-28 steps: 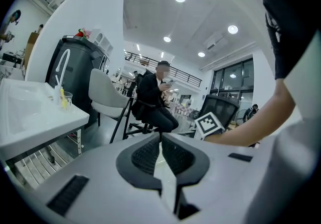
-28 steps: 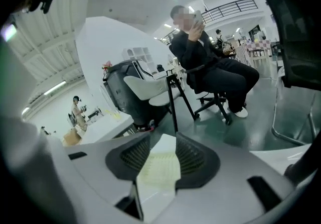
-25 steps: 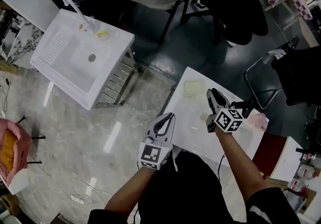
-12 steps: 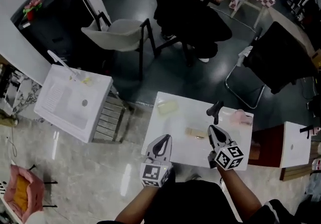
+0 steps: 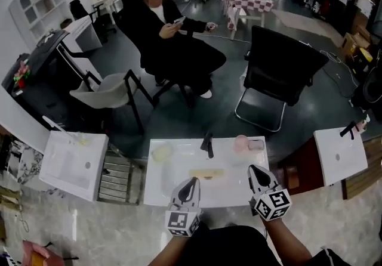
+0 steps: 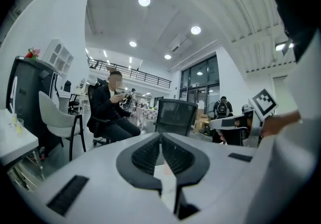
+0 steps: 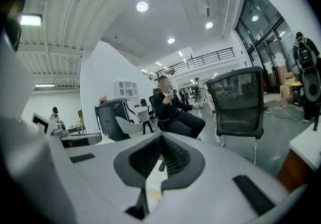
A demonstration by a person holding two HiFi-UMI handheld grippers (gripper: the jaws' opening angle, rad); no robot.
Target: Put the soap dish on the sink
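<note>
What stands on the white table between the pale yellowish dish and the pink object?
A small black object stands between the pale yellowish dish and the pink object on the white table, seen in the head view.

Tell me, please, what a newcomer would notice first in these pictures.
Two shut, empty grippers, the left gripper and the right gripper, hover at the near edge of a white table in the middle of the head view. A white sink stands to the table's left. A person in black sits beyond it.
</note>
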